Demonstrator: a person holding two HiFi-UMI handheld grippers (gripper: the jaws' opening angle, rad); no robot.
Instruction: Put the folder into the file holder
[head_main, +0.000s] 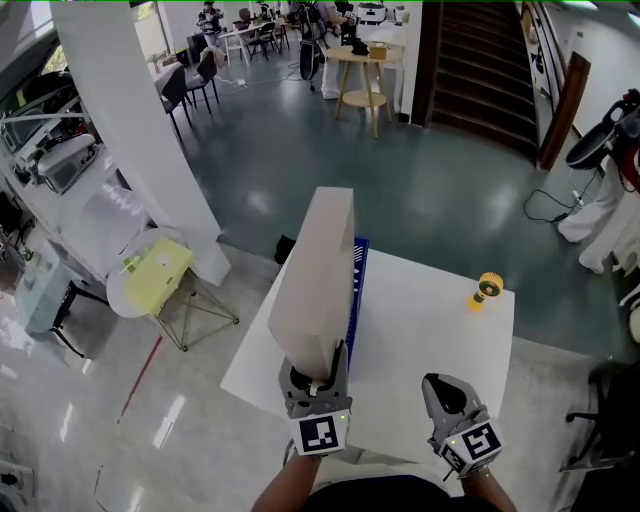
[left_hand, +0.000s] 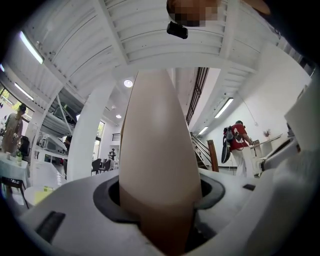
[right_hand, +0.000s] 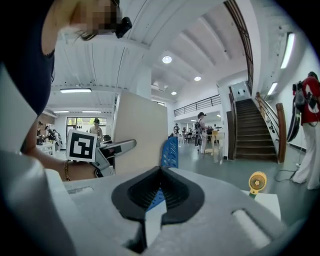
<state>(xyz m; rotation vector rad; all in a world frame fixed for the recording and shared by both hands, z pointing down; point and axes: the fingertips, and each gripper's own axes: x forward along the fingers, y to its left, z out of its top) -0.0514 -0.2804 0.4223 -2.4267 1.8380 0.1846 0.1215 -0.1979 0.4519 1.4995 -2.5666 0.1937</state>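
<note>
Tall beige card folder (head_main: 318, 280): stands upright at the white table's (head_main: 430, 330) left side, its right face against the blue mesh plastic file holder (head_main: 358, 268); whether it sits inside cannot be told. Left gripper (head_main: 318, 378): jaws part-way open, clamped on the folder's near lower edge. Right gripper (head_main: 445, 392): jaws fully together, empty, over the table's near right. Small yellow round object (head_main: 487, 290): far right on the table.

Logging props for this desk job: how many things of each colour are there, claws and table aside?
Beige: 1, the folder
Blue: 1, the file holder
Yellow: 1, a small round gadget
Total: 3
</note>
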